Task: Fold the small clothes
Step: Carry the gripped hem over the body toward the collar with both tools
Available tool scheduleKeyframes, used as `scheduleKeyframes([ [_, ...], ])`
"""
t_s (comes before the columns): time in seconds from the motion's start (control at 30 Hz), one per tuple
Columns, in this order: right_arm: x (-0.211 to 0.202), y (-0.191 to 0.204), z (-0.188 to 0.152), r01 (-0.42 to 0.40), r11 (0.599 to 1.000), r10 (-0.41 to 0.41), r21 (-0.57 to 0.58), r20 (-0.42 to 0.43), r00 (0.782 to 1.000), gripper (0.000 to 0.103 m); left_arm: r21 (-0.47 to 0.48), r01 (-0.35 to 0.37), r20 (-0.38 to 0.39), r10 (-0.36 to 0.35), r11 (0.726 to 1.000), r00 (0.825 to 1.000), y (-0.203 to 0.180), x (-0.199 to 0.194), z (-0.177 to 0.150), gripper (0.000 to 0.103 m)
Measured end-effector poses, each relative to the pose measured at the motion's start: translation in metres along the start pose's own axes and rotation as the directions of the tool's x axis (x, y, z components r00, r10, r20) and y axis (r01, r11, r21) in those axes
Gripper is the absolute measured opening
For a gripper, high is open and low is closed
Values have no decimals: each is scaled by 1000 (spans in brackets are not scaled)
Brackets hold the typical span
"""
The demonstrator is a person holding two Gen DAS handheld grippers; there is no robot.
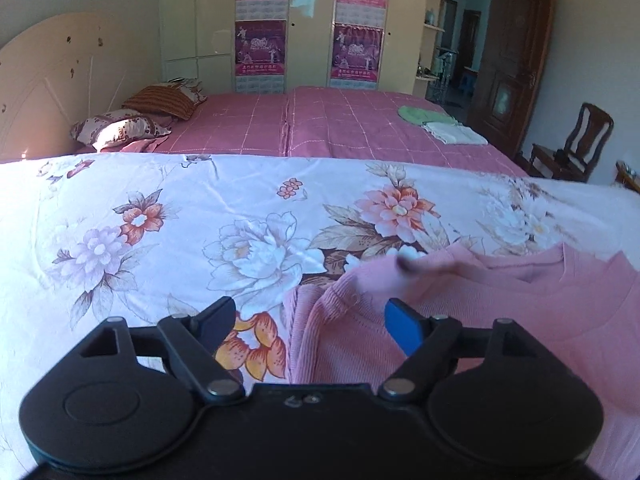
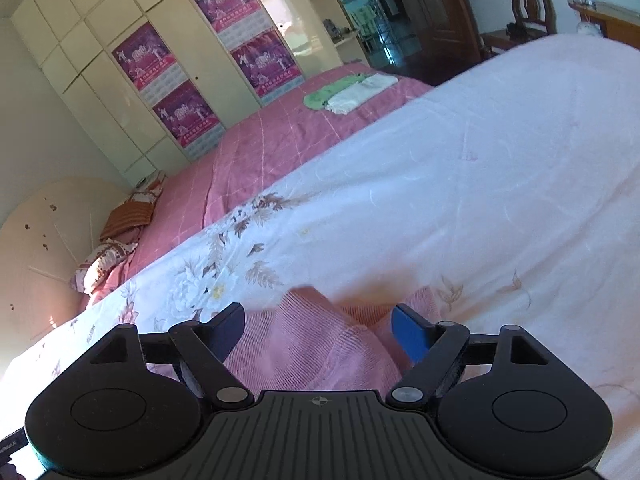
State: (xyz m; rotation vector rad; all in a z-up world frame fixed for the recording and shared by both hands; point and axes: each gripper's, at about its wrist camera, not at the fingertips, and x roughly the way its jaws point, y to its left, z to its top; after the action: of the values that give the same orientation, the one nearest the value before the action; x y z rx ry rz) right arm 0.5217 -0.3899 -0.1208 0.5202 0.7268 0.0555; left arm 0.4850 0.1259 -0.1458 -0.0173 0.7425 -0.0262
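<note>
Floral quilt (image 1: 160,216) on the bed carries the pink knit top (image 1: 500,320), rumpled under both claws. Left claw (image 1: 310,322) and right claw (image 2: 320,330) stand apart, gripping nothing — a loose fold could slump, or closing pads could catch the quilt too.

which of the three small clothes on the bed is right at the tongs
The pink knitted top, spread on the floral quilt. The green piece and white piece lie far off on the pink bedspread.

The pink sweater (image 1: 500,320) ran off the frame's right edge (a dark smear near its shoulder was too blurred to identify).
</note>
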Motion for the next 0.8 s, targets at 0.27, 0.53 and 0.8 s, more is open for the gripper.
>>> scheduleKeyframes([
  [0.27,16,20,-22,45,975,-57,-220,-48,997,54,71,10,-40,-7,997,999,-15,24,-4,58],
  [0.53,37,19,-42,94,949,-120,-302,-68,990,49,65,-7,-74,12,998,997,-18,24,-17,8],
  [0.8,34,33,-53,105,906,-128,-411,-29,991,6,24,-11,-23,11,1000,1000,-24,8,-19,6],
])
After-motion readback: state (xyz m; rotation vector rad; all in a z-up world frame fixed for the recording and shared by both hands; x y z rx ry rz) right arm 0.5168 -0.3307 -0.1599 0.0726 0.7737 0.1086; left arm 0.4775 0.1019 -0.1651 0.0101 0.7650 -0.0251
